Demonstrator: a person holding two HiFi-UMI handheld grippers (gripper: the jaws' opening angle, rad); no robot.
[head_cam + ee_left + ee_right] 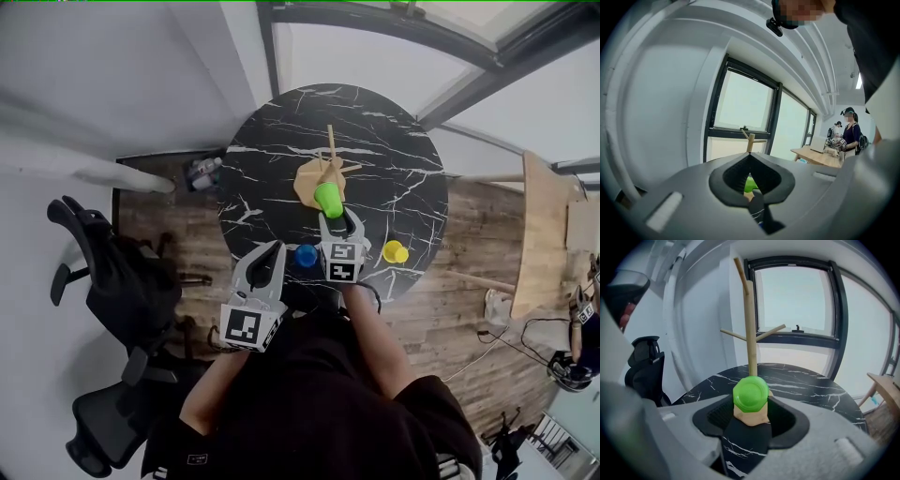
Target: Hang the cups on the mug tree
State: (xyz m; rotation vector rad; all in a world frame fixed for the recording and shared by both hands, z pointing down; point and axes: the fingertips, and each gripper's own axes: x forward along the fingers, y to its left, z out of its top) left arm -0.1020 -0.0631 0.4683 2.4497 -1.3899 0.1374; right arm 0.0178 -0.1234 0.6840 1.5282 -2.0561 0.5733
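A wooden mug tree (330,150) stands on the round black marble table (394,178). A green cup (328,199) lies on its side at the tree's base, its bottom towards me. My right gripper (342,220) is open, its tips either side of the green cup (750,393) without touching it; the tree's pole (750,333) rises just behind. A blue cup (306,255) sits between the two grippers, and a yellow cup (396,251) lies to the right. My left gripper (275,248) hangs shut and empty over the table's near edge; its own view shows the closed tips (750,157) below the tree (750,143).
Black office chairs (112,281) stand left of the table. A wooden desk (544,234) is to the right, with a person (581,328) beyond it. A small object (202,172) lies on the floor at the table's left edge. Windows run behind the table.
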